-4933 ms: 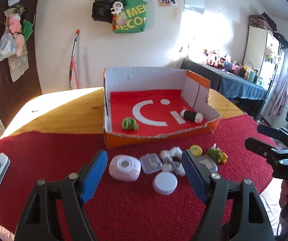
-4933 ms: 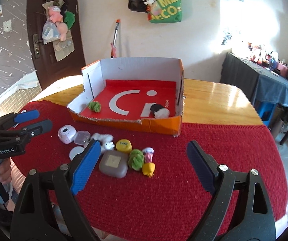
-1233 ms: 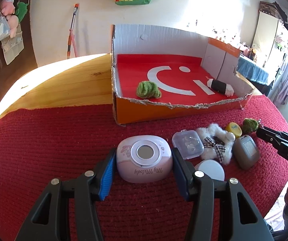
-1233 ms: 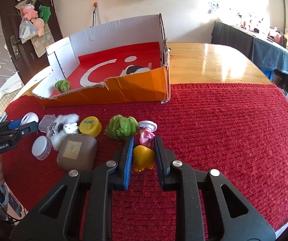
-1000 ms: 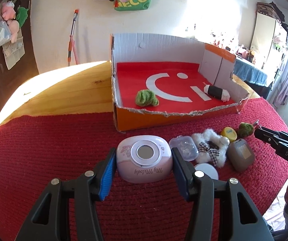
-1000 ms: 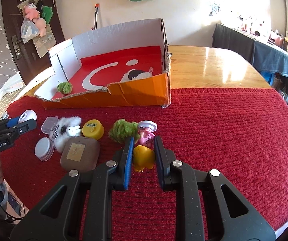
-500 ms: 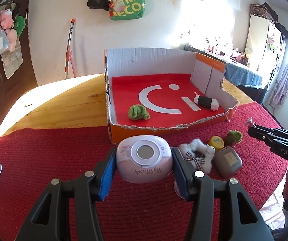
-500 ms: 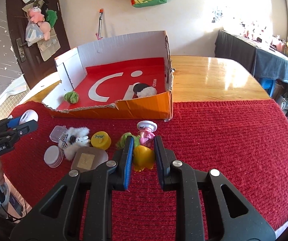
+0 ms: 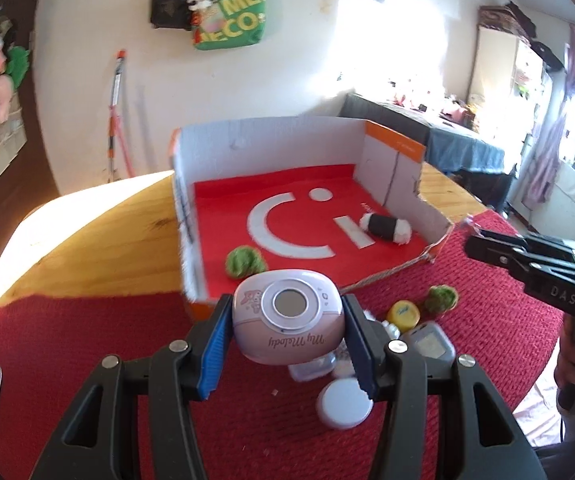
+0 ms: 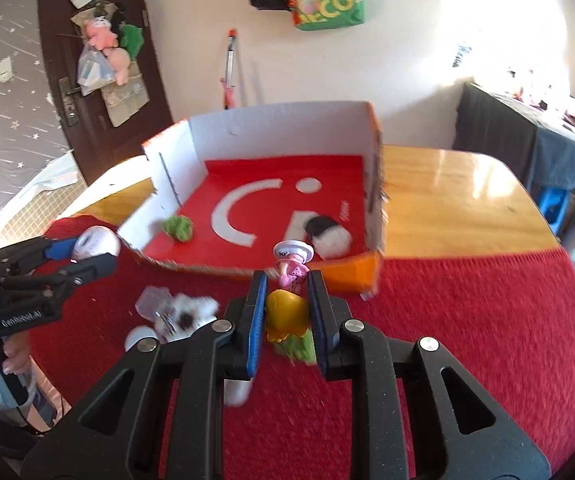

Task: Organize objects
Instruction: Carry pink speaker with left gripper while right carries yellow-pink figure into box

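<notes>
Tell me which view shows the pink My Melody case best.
The left wrist view: the pink My Melody case fills the centre, its lettering readable, clamped in the left hand-held gripper. The right wrist view shows only a white sliver of it.

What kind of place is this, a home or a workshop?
Most likely a lived-in room of a home. A wooden table under a red cloth holds the box, a green bag hangs on the wall, and plush toys hang on the door.

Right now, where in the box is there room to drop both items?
Box floor is mostly bare: the middle over the white logo, between the green pom and the black-and-white roll, plus the back. Crowded: the mat just before the front wall.
</notes>
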### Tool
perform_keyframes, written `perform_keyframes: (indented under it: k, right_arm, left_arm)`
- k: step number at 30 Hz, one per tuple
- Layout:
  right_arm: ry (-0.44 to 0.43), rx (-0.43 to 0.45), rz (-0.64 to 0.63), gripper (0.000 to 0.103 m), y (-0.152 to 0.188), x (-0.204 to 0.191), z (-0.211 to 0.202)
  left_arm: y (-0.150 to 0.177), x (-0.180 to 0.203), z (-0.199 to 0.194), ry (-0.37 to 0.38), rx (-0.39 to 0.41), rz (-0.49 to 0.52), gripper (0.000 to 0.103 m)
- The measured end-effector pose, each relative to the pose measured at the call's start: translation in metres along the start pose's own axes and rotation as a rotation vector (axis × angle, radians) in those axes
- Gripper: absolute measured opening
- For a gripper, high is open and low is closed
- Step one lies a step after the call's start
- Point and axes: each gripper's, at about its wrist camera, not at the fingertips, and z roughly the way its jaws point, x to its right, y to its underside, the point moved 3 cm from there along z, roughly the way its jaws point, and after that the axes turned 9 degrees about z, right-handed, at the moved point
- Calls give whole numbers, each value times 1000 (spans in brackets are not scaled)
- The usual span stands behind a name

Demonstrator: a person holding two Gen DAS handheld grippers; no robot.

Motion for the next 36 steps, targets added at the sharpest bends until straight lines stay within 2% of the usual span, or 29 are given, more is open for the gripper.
perform_keyframes:
  k: [6, 10, 17, 24, 36]
  right_arm:
    - [-55, -50, -72, 19, -27, -18, 25]
    - [-63, -105, -109, 20, -38, -24, 52]
    - [-79, -226, -117, 20, -37, -17, 95]
    - [-63, -319, -137, 20, -32, -9, 123]
    - [-58, -380, -175, 20, -30, -9, 140]
  left_arm:
    - [-21, 9, 29, 68, -54, 56, 55]
    - [-29, 11, 49, 100, -93, 74, 55]
    - [-39, 11, 81, 163, -162, 94, 55]
    - [-37, 12, 110, 194, -239, 121, 55]
    - [-37, 11, 132, 221, -290, 148, 55]
